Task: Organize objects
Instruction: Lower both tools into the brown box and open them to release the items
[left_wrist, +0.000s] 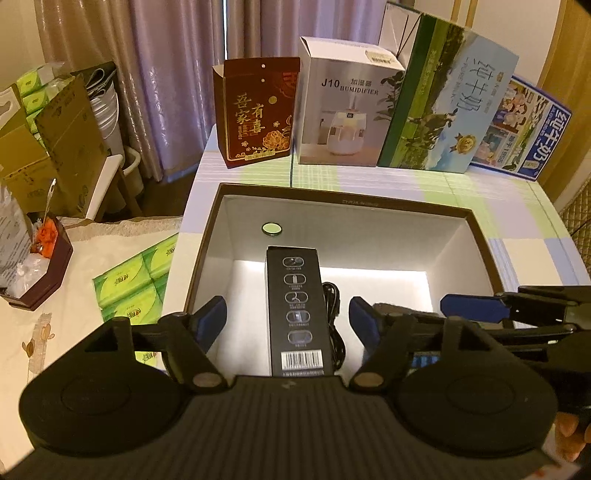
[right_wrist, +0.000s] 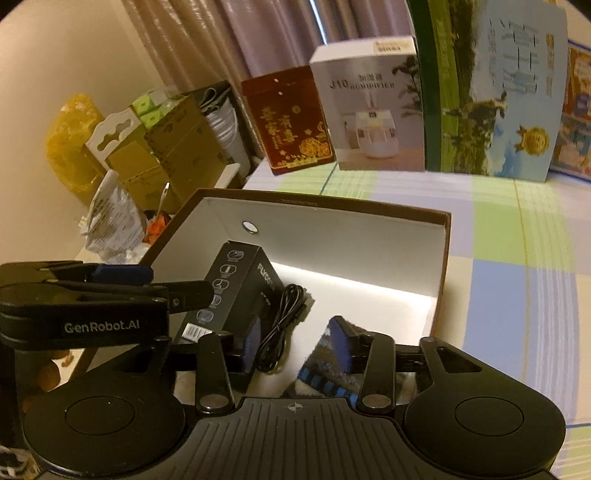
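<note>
Hand-held grippers (left_wrist: 288, 325) (right_wrist: 295, 341), jaws spread, side by side over storage box (left_wrist: 480, 236).

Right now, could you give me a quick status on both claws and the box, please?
Left claw open over black carton. Right claw open, nothing gripped. Carton and cable inside open box. Claws crowd each other.

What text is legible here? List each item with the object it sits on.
"J10 BUMIDIFIER": white humidifier carton.
"FLYCO": long black box in the brown open storage box.
"GenRobot.AI": left gripper body.
"吾家有喜": dark red gift box.
"纯牛奶": blue milk carton.
Black box's barcode digits and icon captions: too small.
</note>
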